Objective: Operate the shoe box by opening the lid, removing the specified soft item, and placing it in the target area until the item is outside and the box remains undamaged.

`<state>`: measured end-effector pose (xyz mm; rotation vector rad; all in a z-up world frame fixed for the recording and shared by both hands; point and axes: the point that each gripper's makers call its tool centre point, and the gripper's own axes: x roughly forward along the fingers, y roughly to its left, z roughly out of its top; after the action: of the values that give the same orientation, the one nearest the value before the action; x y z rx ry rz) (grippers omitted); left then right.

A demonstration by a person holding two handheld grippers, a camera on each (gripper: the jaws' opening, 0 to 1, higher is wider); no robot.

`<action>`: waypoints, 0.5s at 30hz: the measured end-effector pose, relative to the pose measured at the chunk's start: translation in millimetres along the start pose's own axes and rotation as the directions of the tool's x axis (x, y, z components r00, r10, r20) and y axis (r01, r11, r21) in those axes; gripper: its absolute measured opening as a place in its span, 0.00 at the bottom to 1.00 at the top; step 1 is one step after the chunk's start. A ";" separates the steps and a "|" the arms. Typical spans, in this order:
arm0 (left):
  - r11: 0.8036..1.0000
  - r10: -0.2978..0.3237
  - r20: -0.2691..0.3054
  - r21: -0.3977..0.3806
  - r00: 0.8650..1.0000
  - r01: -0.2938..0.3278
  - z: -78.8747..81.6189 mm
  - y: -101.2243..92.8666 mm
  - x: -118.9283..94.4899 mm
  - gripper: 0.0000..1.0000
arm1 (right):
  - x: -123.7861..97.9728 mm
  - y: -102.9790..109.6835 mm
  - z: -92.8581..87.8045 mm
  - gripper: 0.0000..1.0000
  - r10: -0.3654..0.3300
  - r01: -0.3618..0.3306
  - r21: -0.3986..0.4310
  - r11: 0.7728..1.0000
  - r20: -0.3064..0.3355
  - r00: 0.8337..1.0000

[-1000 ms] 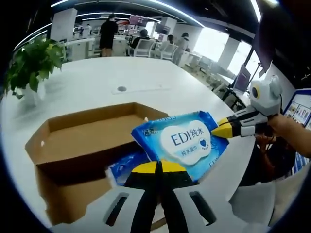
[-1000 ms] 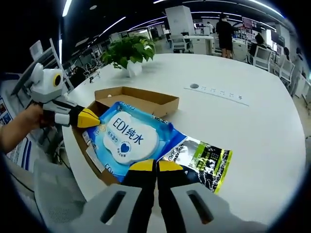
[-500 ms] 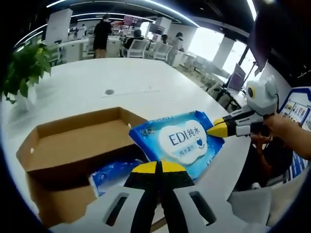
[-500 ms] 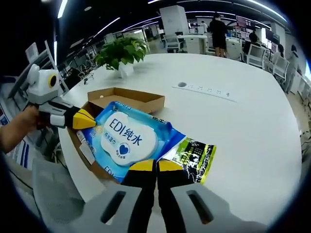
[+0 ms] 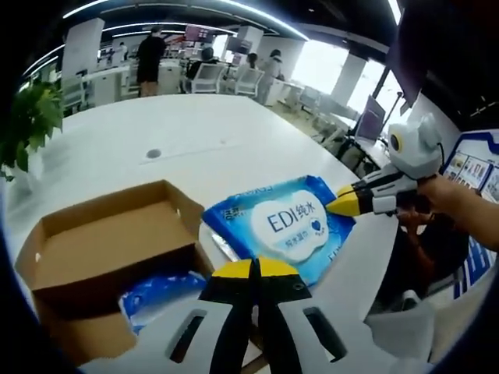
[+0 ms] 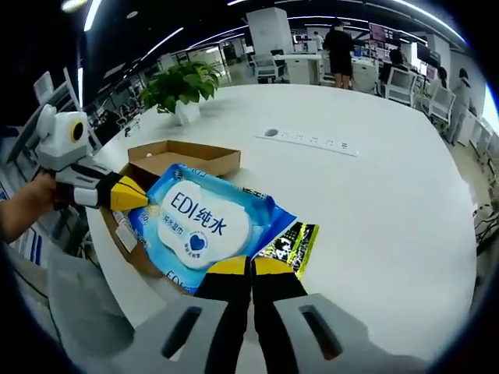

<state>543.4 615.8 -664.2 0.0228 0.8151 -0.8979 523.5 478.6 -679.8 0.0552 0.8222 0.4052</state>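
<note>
A large white table (image 5: 234, 132) carries everything; the box is taken as landmark. The open cardboard box (image 5: 101, 234) is seen at the table's near edge, lid off, in left gripper view, and again (image 6: 183, 156) in right gripper view. Beyond the box, a potted plant (image 6: 179, 82) is set on the table, and a round port w/ a socket strip (image 6: 308, 140) is seen further along the tabletop. People and desks are noticed in the background, well apart from the box.

The blue wipes pack (image 5: 281, 230), marked "EDI", is held up between both tools, just beside the box and partly over its edge in right gripper view (image 6: 199, 222); whether it touches the tabletop cannot be told. A second blue pack (image 5: 160, 292) is seen down inside the box. A black-and-green pouch (image 6: 288, 245) lies flat on the table, next to the box, partly tucked under the wipes pack.

Left gripper (image 5: 255, 269): jaws clenched on the wipes pack's near edge; its yellow tip is also seen (image 6: 129, 195) at the pack's far corner. Right gripper (image 6: 251, 269): jaws closed, grasping the opposite edge of the pack; its tip (image 5: 343, 204) is seen pinching the pack's corner.
</note>
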 end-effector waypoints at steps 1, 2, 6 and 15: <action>1.000 -0.002 -0.004 0.002 1.000 0.002 0.1 -0.9 2.2 0.00 | 0.9 -2.2 -0.6 0.00 -0.001 0.001 0.002 1.000 -0.002 1.000; 1.000 -0.002 -0.005 0.001 1.000 0.002 0.3 -1.1 3.9 0.00 | 2.0 -4.7 -1.4 0.00 -0.003 0.003 0.004 1.000 -0.005 1.000; 1.000 -0.003 -0.017 0.003 1.000 0.003 1.2 -1.1 12.5 0.00 | 5.8 -10.8 -2.8 0.00 -0.008 0.008 0.008 1.000 -0.013 1.000; 0.999 0.010 -0.070 0.046 0.998 -0.007 -2.8 2.9 33.9 0.00 | 21.2 -27.5 -3.2 0.00 -0.013 0.013 0.011 1.000 -0.031 0.999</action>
<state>555.6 595.5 -688.7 0.0978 0.8588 -0.9115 543.2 460.7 -702.4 0.0538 0.8546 0.3899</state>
